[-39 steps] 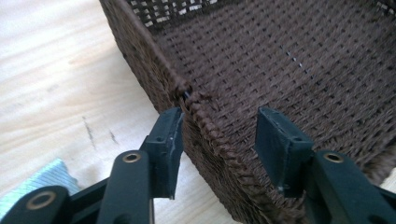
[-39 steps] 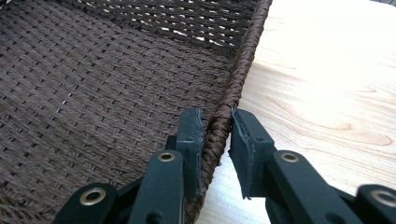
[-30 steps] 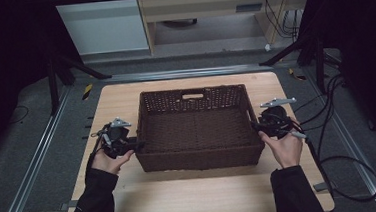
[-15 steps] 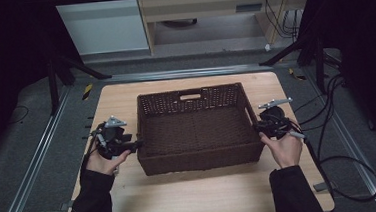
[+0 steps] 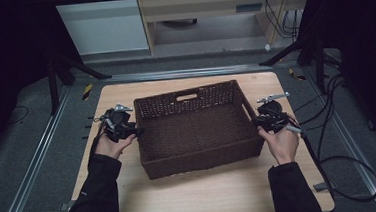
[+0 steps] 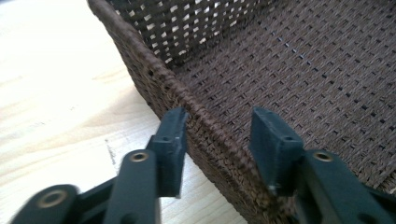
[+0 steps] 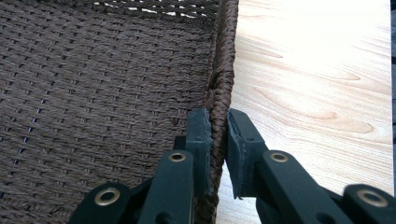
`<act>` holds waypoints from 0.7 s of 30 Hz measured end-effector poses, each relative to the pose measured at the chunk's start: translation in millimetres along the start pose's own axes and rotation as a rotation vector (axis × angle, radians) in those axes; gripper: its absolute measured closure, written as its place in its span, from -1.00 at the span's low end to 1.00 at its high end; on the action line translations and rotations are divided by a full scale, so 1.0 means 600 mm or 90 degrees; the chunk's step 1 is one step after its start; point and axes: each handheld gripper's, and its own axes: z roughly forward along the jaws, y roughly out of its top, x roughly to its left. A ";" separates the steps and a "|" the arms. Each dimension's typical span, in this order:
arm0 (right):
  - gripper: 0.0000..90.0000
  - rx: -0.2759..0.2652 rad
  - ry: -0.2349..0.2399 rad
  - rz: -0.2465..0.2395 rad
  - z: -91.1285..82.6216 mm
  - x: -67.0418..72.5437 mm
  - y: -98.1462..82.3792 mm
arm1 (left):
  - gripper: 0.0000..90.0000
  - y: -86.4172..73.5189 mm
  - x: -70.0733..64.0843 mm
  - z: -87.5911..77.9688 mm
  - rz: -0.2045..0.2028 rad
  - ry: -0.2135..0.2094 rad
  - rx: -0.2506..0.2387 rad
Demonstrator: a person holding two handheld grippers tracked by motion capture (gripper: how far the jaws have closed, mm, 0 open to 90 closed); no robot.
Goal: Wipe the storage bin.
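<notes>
From above I see the whole basket [image 5: 195,128] sitting mid-worktop [image 5: 207,195]; the close views show the grips. My right gripper [image 7: 218,135] is clamped shut on the basket's right rim. My left gripper [image 6: 217,140] straddles the left rim, jaws half open and just closing (one pad touching, the other clear).

basket [image 5: 197,130]: dark brown woven wicker, matt, rough; braided rim, open weave in the walls
surface [image 5: 207,195]: pale wood, visible grain, smooth, slight sheen
left gripper [image 6: 217,140]: black matt plastic, brass-coloured rivets
right gripper [image 7: 217,140]: black matt plastic; pads look rubbery
sleeve [image 5: 99,192]: dark cloth
</notes>
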 end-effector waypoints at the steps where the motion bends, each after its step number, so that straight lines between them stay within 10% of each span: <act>1: 0.76 -0.001 0.000 -0.001 -0.001 0.000 0.000 | 0.25 0.000 0.000 0.001 -0.003 0.000 -0.001; 21: 0.84 -0.006 -0.007 0.011 -0.008 -0.009 -0.005 | -0.06 -0.003 0.005 -0.019 -0.018 -0.002 -0.037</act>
